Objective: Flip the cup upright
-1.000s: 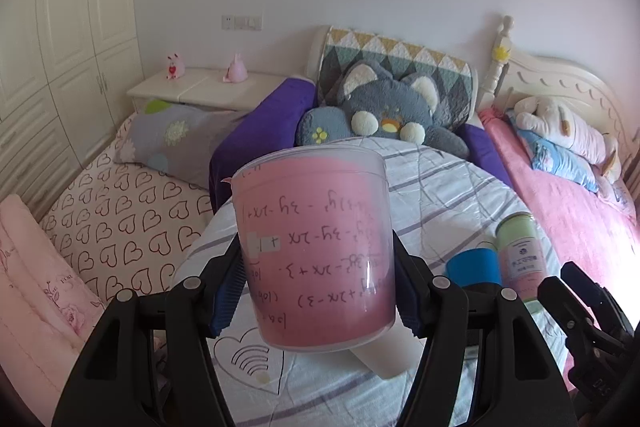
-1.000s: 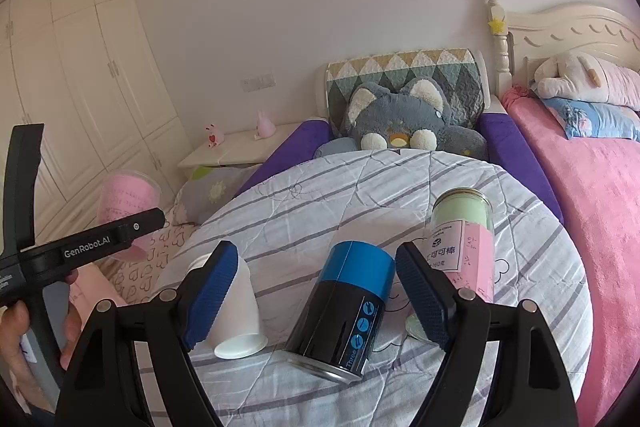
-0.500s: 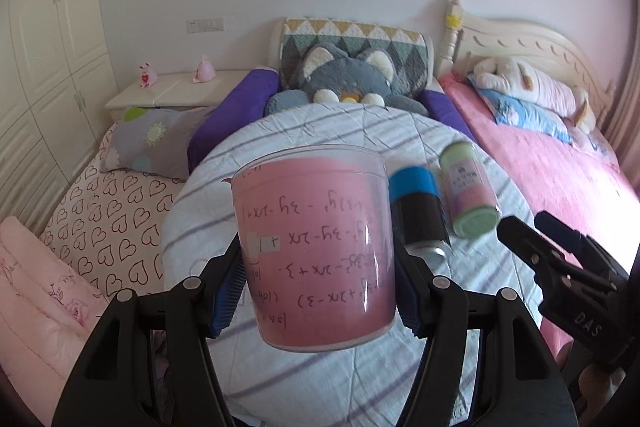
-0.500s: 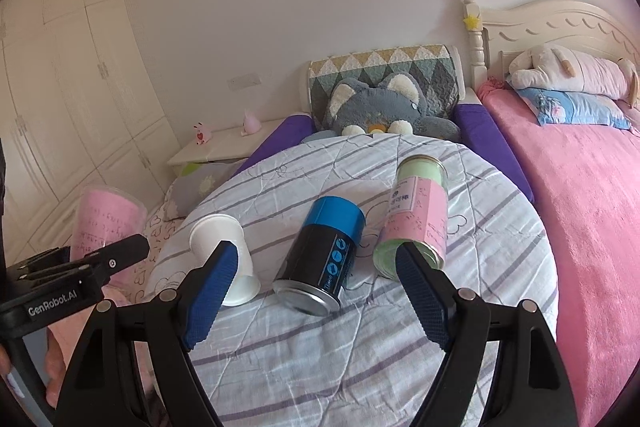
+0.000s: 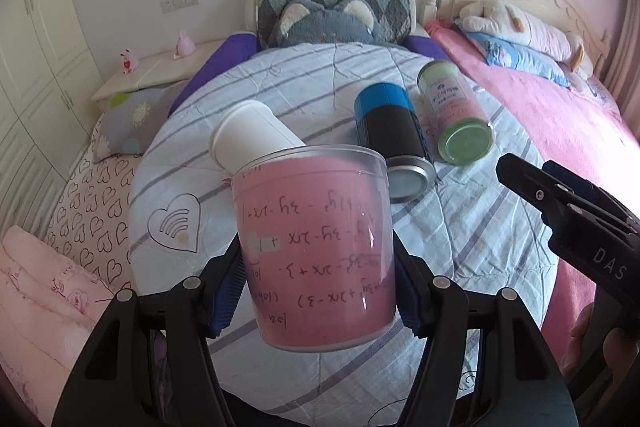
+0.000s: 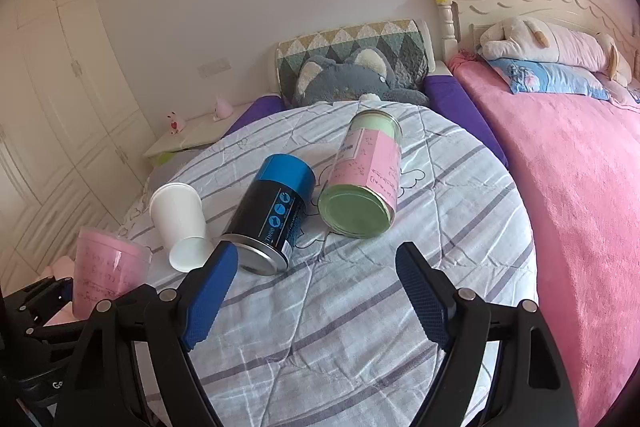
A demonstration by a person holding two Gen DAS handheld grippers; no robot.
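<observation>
My left gripper (image 5: 316, 283) is shut on a clear plastic cup (image 5: 314, 247) lined with pink paper bearing upside-down handwriting. The cup's wide end is up, and it hangs above the near edge of the round table (image 5: 472, 235). It also shows in the right wrist view (image 6: 106, 275), at the far left. My right gripper (image 6: 316, 291) is open and empty above the table's near side. A white paper cup (image 5: 252, 139) (image 6: 180, 223) lies on its side on the table.
A blue-and-black can (image 6: 272, 211) and a green-and-pink tin (image 6: 366, 179) lie on their sides mid-table. The table has a striped cloth. Beyond it are a grey plush cat (image 6: 348, 79), a pink bed (image 6: 580, 167) at right and heart-print bedding (image 5: 80, 211) at left.
Both grippers have pulled back and tilted down, so the table and cans fill more of each view. The left gripper keeps hold of the pink cup. The right gripper stays open.
</observation>
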